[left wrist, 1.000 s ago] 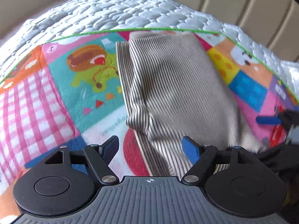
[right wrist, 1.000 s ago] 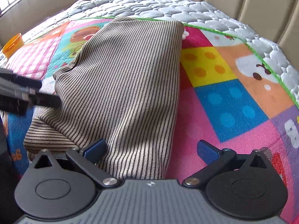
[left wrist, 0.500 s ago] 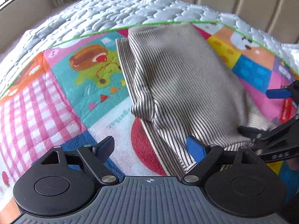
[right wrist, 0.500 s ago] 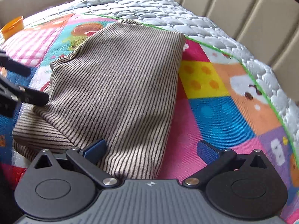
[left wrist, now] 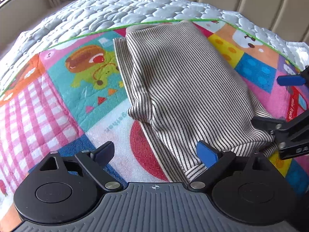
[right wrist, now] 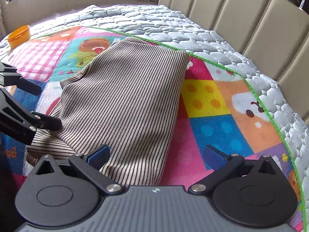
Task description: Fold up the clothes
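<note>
A beige garment with thin dark stripes point(left wrist: 183, 89) lies folded on a colourful play mat point(left wrist: 81, 96), one layer over another. My left gripper point(left wrist: 154, 152) hovers over its near left edge with the jaws opening. The lower layer's hem runs between the fingers and no pad presses on it. My right gripper point(right wrist: 156, 154) stands open over the near right corner of the garment point(right wrist: 125, 100), the cloth lying loose between the fingers. Each gripper shows in the other's view: the right gripper point(left wrist: 280, 102) at the right edge, the left gripper point(right wrist: 38, 104) at the left edge.
The mat lies on a quilted grey-white cover point(right wrist: 173, 25). A beige padded backrest point(right wrist: 241, 9) rises behind it. An orange round container point(right wrist: 19, 35) sits at the far left of the cover. Bare mat point(right wrist: 222, 119) stretches to the right of the garment.
The left gripper's jaws have spread wider. The right wrist view has rolled, so more of the backrest shows. The garment lies where it was.
</note>
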